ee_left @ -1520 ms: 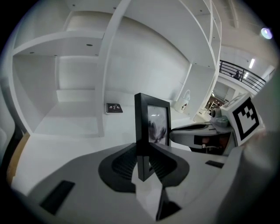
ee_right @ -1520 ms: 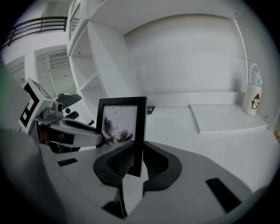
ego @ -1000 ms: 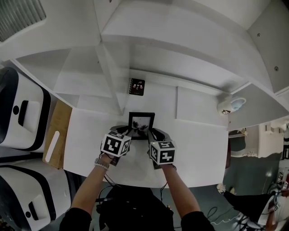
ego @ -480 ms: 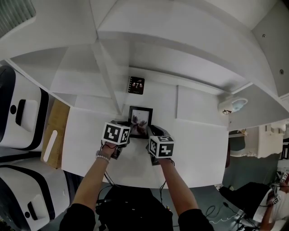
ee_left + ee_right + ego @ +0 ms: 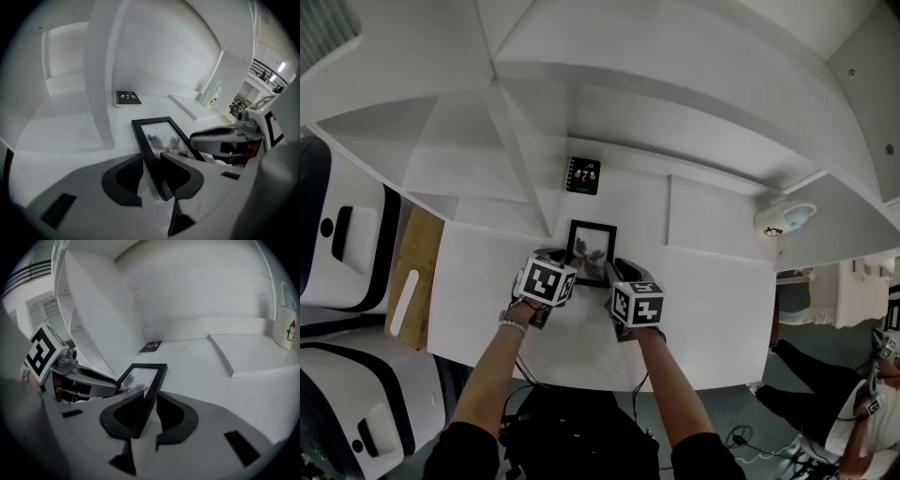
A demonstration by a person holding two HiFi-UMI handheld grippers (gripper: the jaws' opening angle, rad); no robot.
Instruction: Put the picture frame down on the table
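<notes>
A black picture frame point(image 5: 592, 251) with a dark photo sits low over the white table point(image 5: 712, 319), held between both grippers. My left gripper point(image 5: 568, 268) is shut on the frame's left edge. In the left gripper view that edge runs between the jaws of the left gripper point(image 5: 151, 161), and the picture frame point(image 5: 165, 138) slopes away toward the shelf. My right gripper point(image 5: 615, 273) is shut on the right edge. In the right gripper view the right gripper point(image 5: 150, 400) clamps the near side of the picture frame point(image 5: 140, 379). I cannot tell whether the frame's underside touches the table.
A small black notebook point(image 5: 583, 176) lies at the back by an upright shelf divider point(image 5: 520, 150). A white mug point(image 5: 783, 219) stands at the far right on a raised white slab point(image 5: 712, 220). A wooden board point(image 5: 417, 281) borders the table's left side.
Both grippers and the frame have shifted slightly away from me, toward the shelf. Both stay shut on the frame's edges.
</notes>
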